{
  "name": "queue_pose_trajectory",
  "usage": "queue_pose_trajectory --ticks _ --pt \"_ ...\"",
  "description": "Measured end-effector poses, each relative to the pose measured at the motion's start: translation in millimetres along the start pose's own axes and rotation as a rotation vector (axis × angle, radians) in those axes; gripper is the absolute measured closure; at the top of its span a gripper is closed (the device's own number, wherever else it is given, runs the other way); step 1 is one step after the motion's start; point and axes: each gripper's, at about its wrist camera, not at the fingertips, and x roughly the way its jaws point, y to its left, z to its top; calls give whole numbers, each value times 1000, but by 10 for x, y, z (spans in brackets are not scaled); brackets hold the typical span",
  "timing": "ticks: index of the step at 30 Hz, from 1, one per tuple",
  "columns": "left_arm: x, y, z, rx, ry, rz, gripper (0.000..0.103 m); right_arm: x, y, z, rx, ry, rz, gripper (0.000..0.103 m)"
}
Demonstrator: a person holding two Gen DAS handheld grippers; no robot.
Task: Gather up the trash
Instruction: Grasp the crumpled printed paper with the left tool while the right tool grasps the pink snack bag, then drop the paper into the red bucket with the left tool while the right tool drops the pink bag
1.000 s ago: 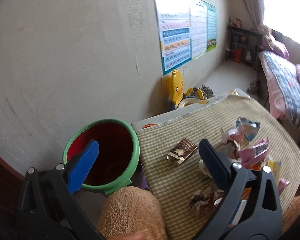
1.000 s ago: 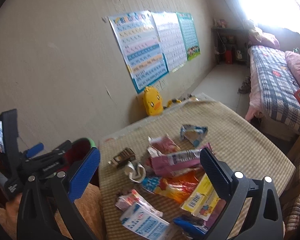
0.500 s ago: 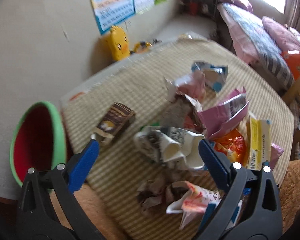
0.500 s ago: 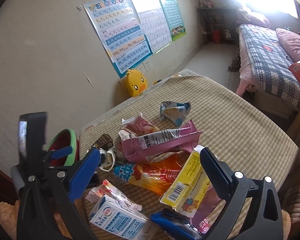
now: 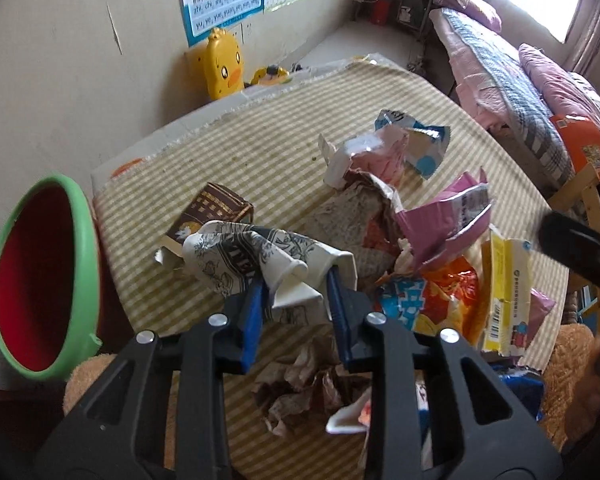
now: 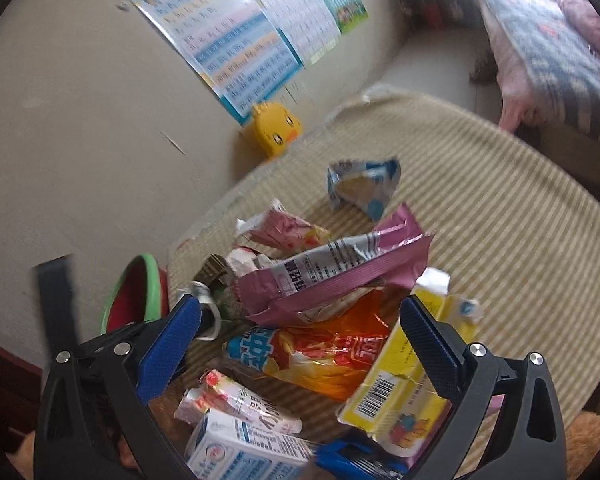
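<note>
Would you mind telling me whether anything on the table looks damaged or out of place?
The paper cup is crushed flat, and the left gripper is shut on it. Torn wrappers, such as the pink one, lie in a heap on the tablecloth. The bin beside the table looks empty.

Your left gripper [image 5: 294,294] had just been closing, and its blue pads pinched the crumpled paper cup [image 5: 256,264] between them, above the striped tablecloth [image 5: 260,152]. Just behind the cup lay a small brown carton [image 5: 212,212]. To the right sat a heap of wrappers: a pink packet [image 5: 448,216], an orange snack bag [image 5: 428,300] and a yellow box [image 5: 508,288] with a barcode. Crumpled brown paper [image 5: 304,388] lay below your gripper. At the left edge stood a green-rimmed red bin [image 5: 40,276], off the table. A yellow duck toy [image 5: 222,64] leaned against the far wall.
</note>
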Motion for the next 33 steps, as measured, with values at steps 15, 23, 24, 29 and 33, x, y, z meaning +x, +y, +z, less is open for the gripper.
queue_pose_trajectory --ticks 15,23,24,29,33 --pt "-557 375 -42 -24 -156 58 74 494 -252 277 305 96 11 52" --pt "-755 825 -96 -115 -213 62 74 -88 404 216 46 -79 -35 86" --pt "-768 870 -108 -123 -215 64 74 -107 461 198 23 -88 -40 87" --pt "-898 1205 -190 -183 -239 67 74 -99 844 185 -35 -78 44 87" --pt "-943 1515 -261 -248 -242 111 74 -23 1334 160 -133 -59 118 87"
